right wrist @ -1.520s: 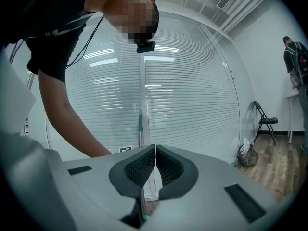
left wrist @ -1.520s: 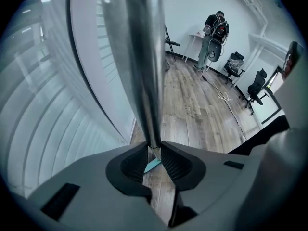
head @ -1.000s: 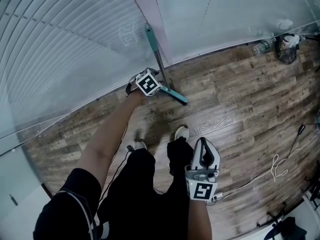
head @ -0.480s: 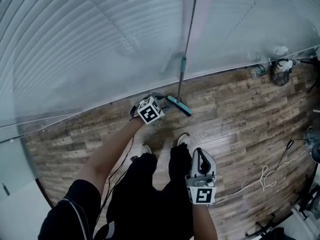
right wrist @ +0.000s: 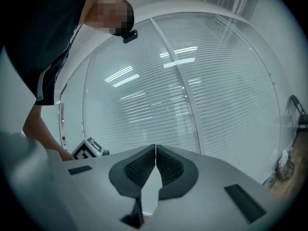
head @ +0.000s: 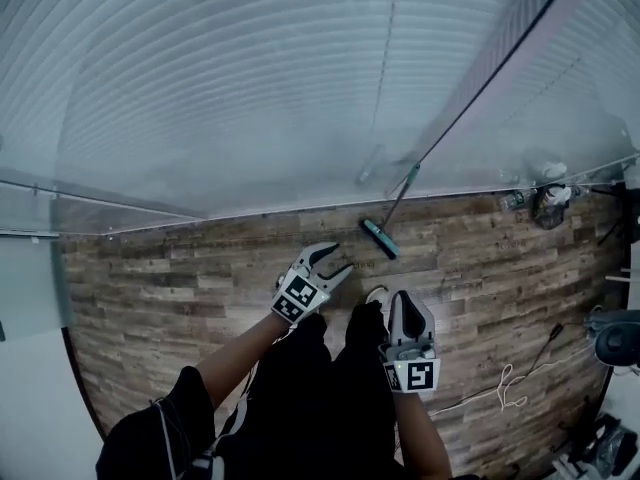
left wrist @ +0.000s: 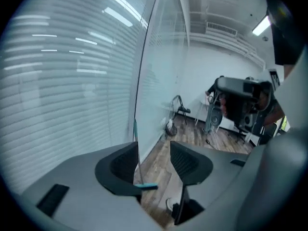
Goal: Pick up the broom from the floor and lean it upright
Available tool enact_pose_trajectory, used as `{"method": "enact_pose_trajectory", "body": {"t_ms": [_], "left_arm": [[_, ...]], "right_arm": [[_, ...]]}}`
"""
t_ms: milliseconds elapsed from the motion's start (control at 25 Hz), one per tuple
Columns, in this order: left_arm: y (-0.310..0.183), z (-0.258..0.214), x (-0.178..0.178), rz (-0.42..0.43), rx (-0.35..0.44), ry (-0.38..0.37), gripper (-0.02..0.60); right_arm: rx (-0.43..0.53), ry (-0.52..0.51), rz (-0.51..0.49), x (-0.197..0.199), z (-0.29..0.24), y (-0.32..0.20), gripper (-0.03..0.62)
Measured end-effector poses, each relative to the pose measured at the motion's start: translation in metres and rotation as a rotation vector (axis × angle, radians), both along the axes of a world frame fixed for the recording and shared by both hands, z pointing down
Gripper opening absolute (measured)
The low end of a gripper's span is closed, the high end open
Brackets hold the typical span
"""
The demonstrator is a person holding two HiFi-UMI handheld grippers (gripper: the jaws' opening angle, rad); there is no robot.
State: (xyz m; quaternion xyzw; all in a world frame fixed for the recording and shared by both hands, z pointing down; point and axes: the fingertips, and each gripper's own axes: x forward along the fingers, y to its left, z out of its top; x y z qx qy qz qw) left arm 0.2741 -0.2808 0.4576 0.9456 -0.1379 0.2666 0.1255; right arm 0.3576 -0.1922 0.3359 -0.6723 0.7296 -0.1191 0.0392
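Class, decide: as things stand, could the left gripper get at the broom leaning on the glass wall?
Probably yes: the left gripper is open, and nothing shows between it and the broom just ahead.

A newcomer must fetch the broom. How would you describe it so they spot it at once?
Find the blind-covered glass wall along the wood floor. The broom leans on it, head on the boards. Unlike the bottle and dark bag to its right, it has a teal head and thin handle.
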Motion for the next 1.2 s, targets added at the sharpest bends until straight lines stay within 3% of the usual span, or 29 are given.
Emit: {"method": "enact_pose_trajectory", "body": {"t_ms": [80, 160, 200, 280, 520, 760, 920, 1200], "left_arm": [[0.017, -0.045, -0.013, -0.05, 0.048, 0.097, 0.212], [0.028, -0.087, -0.018, -0.066, 0.104, 0.186, 0.055], [0.034, -0.106, -0.021, -0.067, 0.12, 0.23, 0.021], [0.046, -0.137, -0.031, -0.085, 0.15, 0.285, 0.02], [0.029, -0.198, -0.042, -0.208, 0.233, 0.432, 0.018], [0.021, -0.218, -0.048, -0.222, 0.305, 0.447, 0.018], [0.02, -0.213, -0.057, -0.245, 0.293, 0.444, 0.018], [0.024, -0.216, -0.068, -0.246, 0.287, 0.468, 0.018]], "right_arm": [[0.008, 0.013, -0.025, -0.007, -0.02, -0.006, 0.02], [0.027, 0.007, -0.062, -0.011, -0.041, -0.018, 0.02], [0.062, 0.004, -0.093, -0.016, -0.056, -0.021, 0.02], [0.133, 0.025, -0.164, -0.031, -0.087, -0.02, 0.02], [0.177, 0.136, -0.248, -0.043, -0.13, -0.037, 0.018], [0.206, 0.116, -0.207, -0.057, -0.147, -0.043, 0.018], [0.248, 0.166, -0.207, -0.07, -0.151, -0.038, 0.018], [0.235, 0.232, -0.174, -0.094, -0.158, -0.031, 0.018]]}}
